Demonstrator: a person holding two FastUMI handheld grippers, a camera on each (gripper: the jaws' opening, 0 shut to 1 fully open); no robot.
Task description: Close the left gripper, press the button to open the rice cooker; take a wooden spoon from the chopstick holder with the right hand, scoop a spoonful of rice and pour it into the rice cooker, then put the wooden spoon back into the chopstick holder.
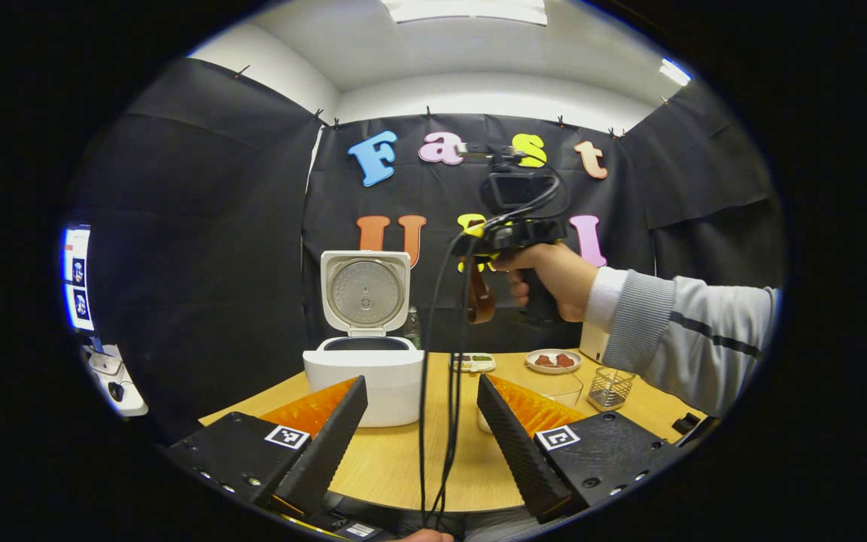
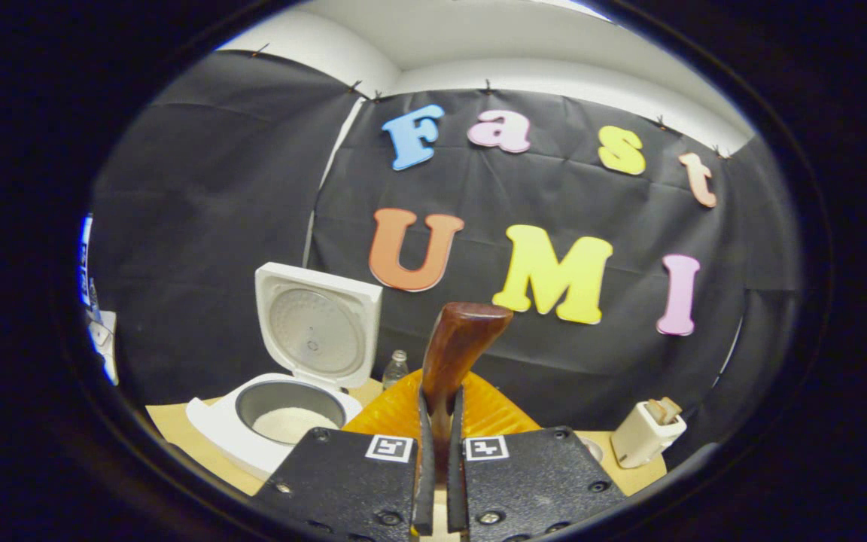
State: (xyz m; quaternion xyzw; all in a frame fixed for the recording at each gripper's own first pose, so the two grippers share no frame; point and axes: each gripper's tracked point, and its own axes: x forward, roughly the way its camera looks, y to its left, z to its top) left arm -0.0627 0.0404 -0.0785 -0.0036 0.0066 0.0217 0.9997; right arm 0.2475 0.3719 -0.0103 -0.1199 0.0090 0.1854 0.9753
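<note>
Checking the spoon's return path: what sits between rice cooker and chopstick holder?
Left gripper view: a small dish and a plate sit on the table between rice cooker and chopstick holder.

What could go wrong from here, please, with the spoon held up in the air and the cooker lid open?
The right gripper pinches the wooden spoon on a short stretch of its handle, so it may pivot or slip on the way back. The chopstick holder is a small, light wire basket near the table edge; a misaimed spoon could tip it. Cables hang between the left gripper's open fingers and might snag.
</note>
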